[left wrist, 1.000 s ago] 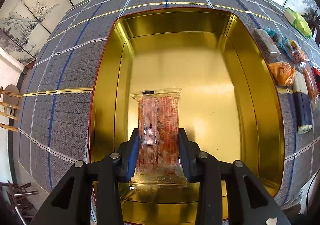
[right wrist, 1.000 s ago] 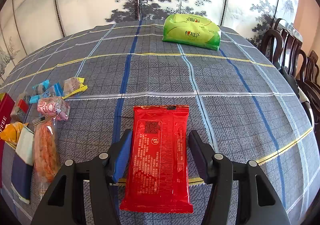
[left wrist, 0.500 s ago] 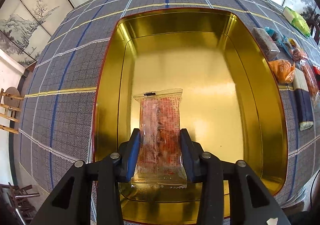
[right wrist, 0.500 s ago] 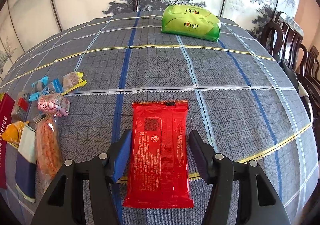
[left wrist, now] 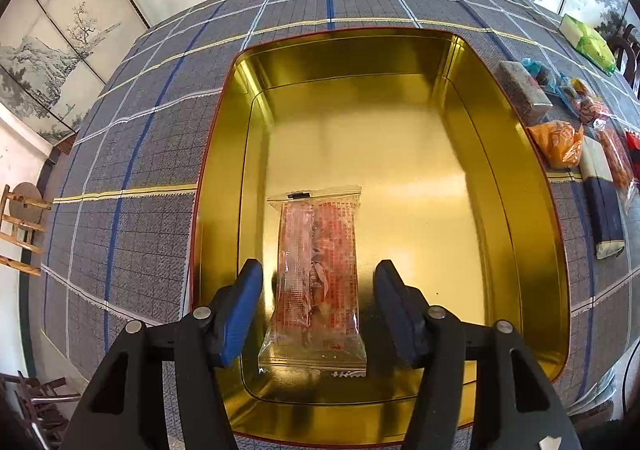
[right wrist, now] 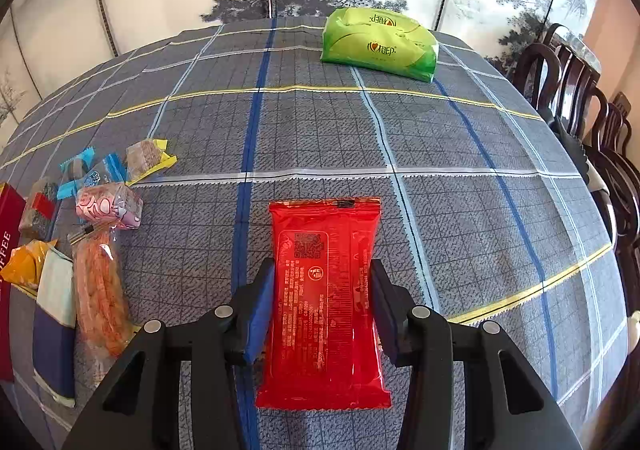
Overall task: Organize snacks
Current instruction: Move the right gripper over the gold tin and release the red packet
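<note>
A clear packet of orange-red snacks (left wrist: 318,274) lies on the floor of the gold tin (left wrist: 516,154), near its front wall. My left gripper (left wrist: 318,290) is open, its blue pads standing apart on either side of the packet. In the right wrist view a red packet (right wrist: 324,302) is pinched between the fingers of my right gripper (right wrist: 323,294), which is shut on it just above the checked tablecloth (right wrist: 460,154).
Several loose snacks lie left of the red packet: an orange twist packet (right wrist: 100,290), a navy and white packet (right wrist: 54,326), a pink candy (right wrist: 108,206), small wrapped sweets (right wrist: 104,168). A green pack (right wrist: 378,44) sits at the far side. Chairs (right wrist: 592,122) stand on the right.
My left gripper has opened and let go of the clear snack packet, which now rests in the tin. My right gripper has closed in on the red packet.
</note>
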### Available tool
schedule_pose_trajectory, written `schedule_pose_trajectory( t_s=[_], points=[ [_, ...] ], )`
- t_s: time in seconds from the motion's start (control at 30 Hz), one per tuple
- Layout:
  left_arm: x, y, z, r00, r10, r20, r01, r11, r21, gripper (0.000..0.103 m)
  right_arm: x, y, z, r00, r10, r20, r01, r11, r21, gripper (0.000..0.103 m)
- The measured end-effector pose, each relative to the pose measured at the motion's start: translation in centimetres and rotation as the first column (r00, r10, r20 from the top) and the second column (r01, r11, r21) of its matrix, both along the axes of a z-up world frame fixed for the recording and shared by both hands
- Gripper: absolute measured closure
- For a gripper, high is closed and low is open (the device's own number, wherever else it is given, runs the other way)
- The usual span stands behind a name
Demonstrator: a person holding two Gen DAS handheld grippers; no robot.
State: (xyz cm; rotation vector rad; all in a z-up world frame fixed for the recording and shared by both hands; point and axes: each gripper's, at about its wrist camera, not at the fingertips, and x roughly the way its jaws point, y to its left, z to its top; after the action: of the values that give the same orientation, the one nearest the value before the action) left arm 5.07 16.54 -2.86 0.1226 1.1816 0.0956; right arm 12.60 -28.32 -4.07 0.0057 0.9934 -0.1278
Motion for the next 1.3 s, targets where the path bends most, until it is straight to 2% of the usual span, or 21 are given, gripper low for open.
schedule_pose_trajectory(
  t_s=[0.23, 0.47, 0.77, 1.1, 1.3],
  points=[
    [-0.5, 0.1, 1.2, 0.998, 0.013, 0.061, -0.01, 0.999, -0.04, 0.04, -1.0, 0.3, 1.5, 0.999, -0.02, 0.037, 0.019, 1.0, 0.021, 0.058],
    [-1.1, -0.4, 2.5, 0.994, 0.003, 0.112, 0.002, 0.999, -0.05, 0.034, -1.8, 2.6, 4.0, 0.996, 0.013, 0.092, -0.019, 0.998, 0.063, 0.059],
    [-2.1, -0.3, 3.6, 0.989, 0.011, 0.149, -0.001, 0.998, -0.069, 0.033, -2.3, 8.4, 5.5, 0.985, 0.139, 0.101, -0.153, 0.977, 0.147, 0.059],
    [-3.2, 0.7, 5.0, 0.982, 0.034, 0.185, -0.02, 0.997, -0.077, 0.032, -3.0, 14.0, 8.3, 0.952, 0.267, 0.151, -0.284, 0.953, 0.107, 0.059],
    [-3.5, 2.0, 5.9, 0.976, 0.081, 0.203, -0.064, 0.994, -0.088, 0.031, -3.4, 17.8, 10.4, 0.921, 0.354, 0.162, -0.376, 0.917, 0.135, 0.059]
  ],
)
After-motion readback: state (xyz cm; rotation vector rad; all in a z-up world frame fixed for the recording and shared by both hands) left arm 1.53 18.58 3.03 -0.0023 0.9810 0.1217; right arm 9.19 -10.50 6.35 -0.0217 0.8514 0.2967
